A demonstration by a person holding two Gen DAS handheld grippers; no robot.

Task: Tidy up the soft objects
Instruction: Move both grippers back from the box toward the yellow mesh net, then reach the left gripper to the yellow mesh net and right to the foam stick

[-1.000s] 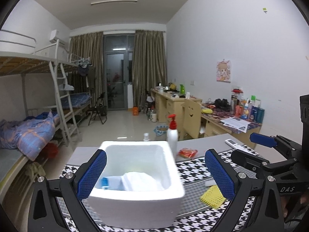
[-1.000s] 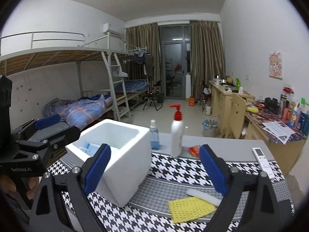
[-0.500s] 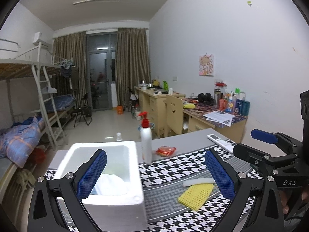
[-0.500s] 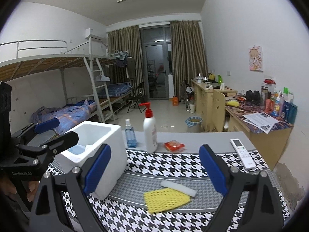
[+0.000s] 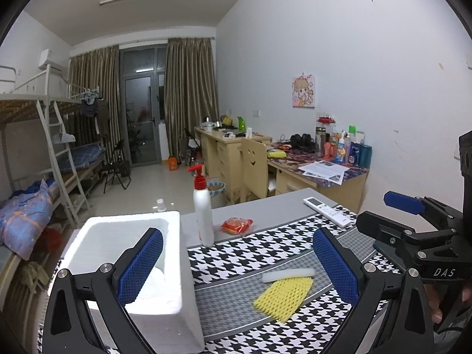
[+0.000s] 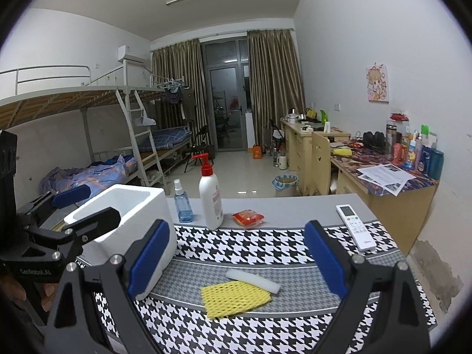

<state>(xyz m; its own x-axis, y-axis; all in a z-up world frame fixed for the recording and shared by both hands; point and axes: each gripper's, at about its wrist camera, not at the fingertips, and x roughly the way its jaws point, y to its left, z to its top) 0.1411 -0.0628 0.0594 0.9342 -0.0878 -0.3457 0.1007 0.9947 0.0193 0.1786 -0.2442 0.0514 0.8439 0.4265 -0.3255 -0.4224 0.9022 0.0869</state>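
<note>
— On the desk's middle, what lies there?
— A yellow mesh sponge (image 6: 234, 298), touching a white foam strip (image 6: 253, 280). Both the left gripper (image 5: 239, 268) and right gripper (image 6: 236, 258) hover, jaws apart, empty.

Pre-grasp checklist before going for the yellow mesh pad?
1. Right gripper open and empty: ok.
2. Left gripper open and empty: ok.
3. Yellow mesh pad lies flat on the houndstooth mat, in front of the right gripper: ok.
4. Pad free of neighbours: not ok, the white foam strip touches its far edge.
5. Foam box open on top, white cloth already inside, room left: ok.
6. Lotion pump bottle and remote clear of the path to the pad: ok.
</note>
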